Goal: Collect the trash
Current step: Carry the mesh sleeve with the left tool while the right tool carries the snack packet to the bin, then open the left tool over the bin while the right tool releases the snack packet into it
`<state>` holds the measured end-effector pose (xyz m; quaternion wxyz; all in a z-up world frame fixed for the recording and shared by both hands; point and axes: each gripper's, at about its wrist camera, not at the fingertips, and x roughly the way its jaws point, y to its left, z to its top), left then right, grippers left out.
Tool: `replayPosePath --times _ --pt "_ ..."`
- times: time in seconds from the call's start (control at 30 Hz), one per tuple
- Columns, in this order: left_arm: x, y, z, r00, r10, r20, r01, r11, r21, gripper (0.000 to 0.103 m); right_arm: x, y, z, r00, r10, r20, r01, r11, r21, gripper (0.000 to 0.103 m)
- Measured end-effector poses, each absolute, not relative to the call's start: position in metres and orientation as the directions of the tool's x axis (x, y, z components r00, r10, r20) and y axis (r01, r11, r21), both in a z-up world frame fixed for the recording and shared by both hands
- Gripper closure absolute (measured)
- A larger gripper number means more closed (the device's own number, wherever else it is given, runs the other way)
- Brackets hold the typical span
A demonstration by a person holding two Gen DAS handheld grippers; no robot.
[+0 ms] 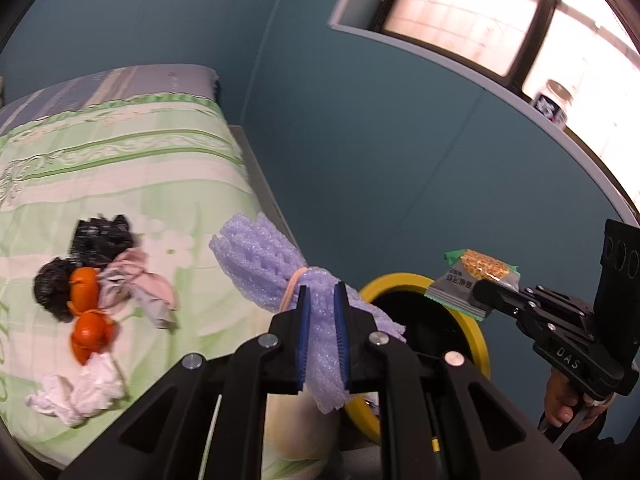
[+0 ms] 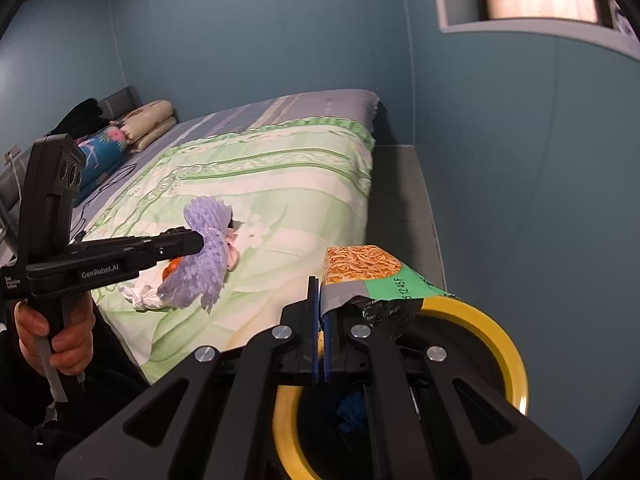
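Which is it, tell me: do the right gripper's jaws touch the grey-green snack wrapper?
Touching. The right wrist view shows the right gripper clamped shut on the snack wrapper.

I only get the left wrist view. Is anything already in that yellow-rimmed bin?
Observer: Yes. The right wrist view looks into the yellow-rimmed bin, and a crumpled blue item lies inside.
Operator: What's at the far end of the bed?
Observer: Stacked cream pillows beside a blue patterned cushion.
Operator: Who holds the tool gripping the purple foam net?
Observer: A person's hand wraps its handle.
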<state>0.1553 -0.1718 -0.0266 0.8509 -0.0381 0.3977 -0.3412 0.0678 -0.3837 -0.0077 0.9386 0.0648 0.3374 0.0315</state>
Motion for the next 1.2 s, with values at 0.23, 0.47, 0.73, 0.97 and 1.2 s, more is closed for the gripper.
replayPosePath --times 0.23,0.47,0.73,0.97,1.2 --pt "0.143 -0.212 -0.034 0.382 -0.634 -0.673 0.599 0.724 -0.342 0.092 0.053 -0.412 -0.021 0.744 0.073 -0.664 0.056 0.984 0.172 0.102" --pt "0.133 -0.244 -0.046 0.328 -0.637 -0.698 0.643 0.692 -0.329 0.092 0.051 -0.424 -0.031 0.714 0.059 -0.697 0.094 0.979 0.179 0.102" --pt "0.127 -0.268 -0.066 0.271 -0.625 -0.732 0.666 0.671 -0.326 0.092 0.057 -0.431 -0.048 0.665 0.06 -0.744 0.131 0.972 0.195 0.102" --pt "0.127 -0.279 -0.084 0.213 -0.626 -0.75 0.677 0.648 -0.349 0.091 0.06 -0.44 -0.066 0.614 0.062 -0.787 0.164 0.965 0.204 0.101" --pt "0.13 -0.288 -0.093 0.186 -0.632 -0.752 0.679 0.636 -0.367 0.083 0.063 -0.444 -0.075 0.582 0.045 -0.812 0.186 0.965 0.187 0.101"
